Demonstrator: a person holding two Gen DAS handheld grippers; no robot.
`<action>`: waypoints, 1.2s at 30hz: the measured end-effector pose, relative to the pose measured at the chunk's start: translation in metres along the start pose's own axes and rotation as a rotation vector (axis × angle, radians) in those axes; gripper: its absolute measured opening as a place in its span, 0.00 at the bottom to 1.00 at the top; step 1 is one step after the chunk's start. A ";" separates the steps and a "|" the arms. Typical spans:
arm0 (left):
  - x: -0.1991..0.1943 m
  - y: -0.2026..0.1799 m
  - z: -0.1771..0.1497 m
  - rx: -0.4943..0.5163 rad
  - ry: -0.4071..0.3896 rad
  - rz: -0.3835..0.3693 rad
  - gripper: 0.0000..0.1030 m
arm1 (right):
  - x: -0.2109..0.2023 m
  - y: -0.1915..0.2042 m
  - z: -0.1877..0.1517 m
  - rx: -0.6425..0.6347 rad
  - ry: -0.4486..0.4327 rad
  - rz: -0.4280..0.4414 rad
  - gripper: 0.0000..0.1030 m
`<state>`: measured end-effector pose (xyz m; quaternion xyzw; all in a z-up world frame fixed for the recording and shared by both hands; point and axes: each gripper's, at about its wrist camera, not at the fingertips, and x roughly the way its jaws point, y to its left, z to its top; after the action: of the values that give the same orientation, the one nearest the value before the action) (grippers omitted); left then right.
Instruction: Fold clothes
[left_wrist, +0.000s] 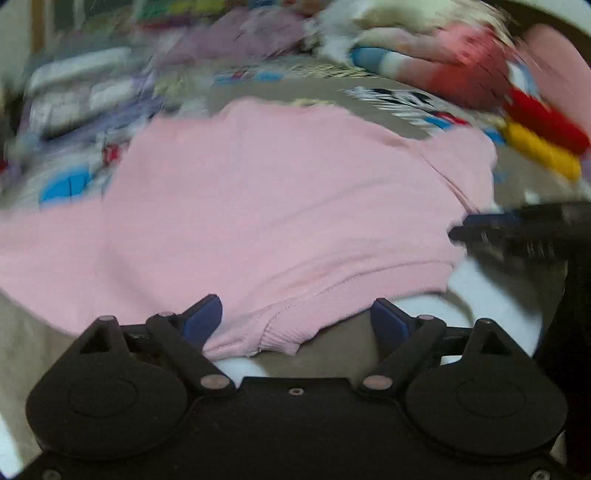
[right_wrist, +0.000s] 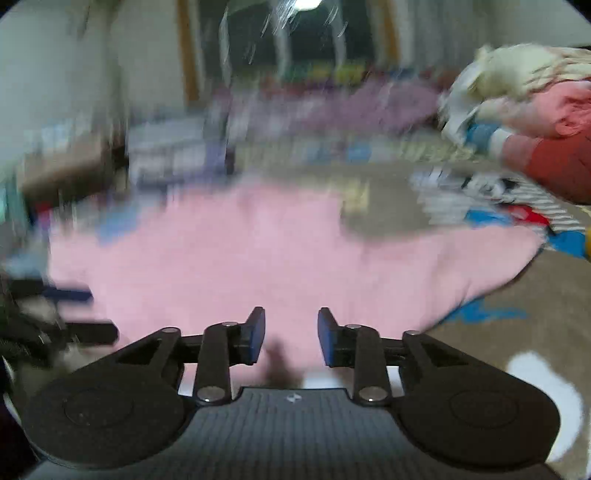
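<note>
While its blue-padded fingers (left_wrist: 205, 317) stand wide apart, the left gripper (left_wrist: 295, 319) hovers at the near edge of a pink garment (left_wrist: 280, 206), whose ribbed hem (left_wrist: 273, 338) lies between the jaws without being pinched. The right gripper (right_wrist: 291, 334) has its fingers (right_wrist: 255, 334) parted too, by a narrower gap, with pink fabric showing between them; whether either pad touches the cloth cannot be told through the blur. In the left wrist view the right gripper's fingers reach in from the right to the garment's edge. The pink garment (right_wrist: 258, 251) lies spread flat on a tan patterned blanket (right_wrist: 535, 317). Beyond it, at the far right, sits a heap of clothes (left_wrist: 443, 55) in cream, pink and red, with a striped printed piece (left_wrist: 399, 99) just below it.
</note>
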<state>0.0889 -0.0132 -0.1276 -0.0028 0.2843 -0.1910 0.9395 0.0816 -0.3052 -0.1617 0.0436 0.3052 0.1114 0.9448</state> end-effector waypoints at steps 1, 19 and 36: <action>-0.003 0.006 0.001 -0.025 -0.002 0.005 0.87 | 0.006 0.001 -0.004 0.001 0.034 -0.001 0.31; -0.043 0.218 0.006 -0.758 -0.178 0.331 0.74 | -0.006 0.101 0.040 -0.200 -0.088 0.269 0.32; 0.024 0.305 0.103 -0.092 0.127 0.120 0.67 | 0.074 0.252 0.064 -0.441 0.042 0.495 0.33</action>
<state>0.2716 0.2496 -0.0885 -0.0167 0.3513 -0.1208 0.9283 0.1317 -0.0433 -0.1139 -0.0912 0.2732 0.4019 0.8692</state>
